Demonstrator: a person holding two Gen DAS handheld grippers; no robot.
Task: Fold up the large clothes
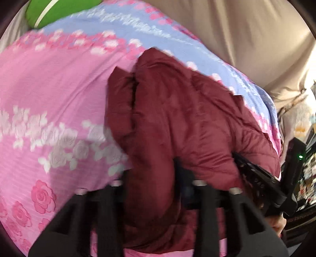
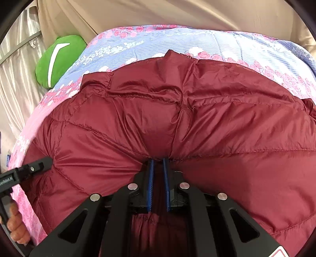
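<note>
A maroon quilted puffer jacket [image 2: 197,118] lies spread over a bed quilt [image 2: 158,41] printed with pink and blue flowers. My right gripper [image 2: 158,161] is shut on a pinch of the jacket's near edge, and fabric puckers between its blue pads [image 2: 151,178]. In the blurred left wrist view the jacket [image 1: 177,118] bunches up between the black fingers of my left gripper [image 1: 154,168], which is shut on a thick fold. The right wrist view shows the left gripper [image 2: 49,161] biting into the jacket's left edge, with gathers around its tip. The right gripper [image 1: 243,164] shows at the jacket's right side.
A green cushion [image 2: 59,59] lies at the quilt's far left corner. Beige cloth [image 2: 177,13] hangs behind the bed, and a pale curtain [image 2: 19,59] is on the left. A hand [image 2: 15,227] holds the left gripper's handle. Cluttered items [image 1: 308,168] sit beyond the bed's right edge.
</note>
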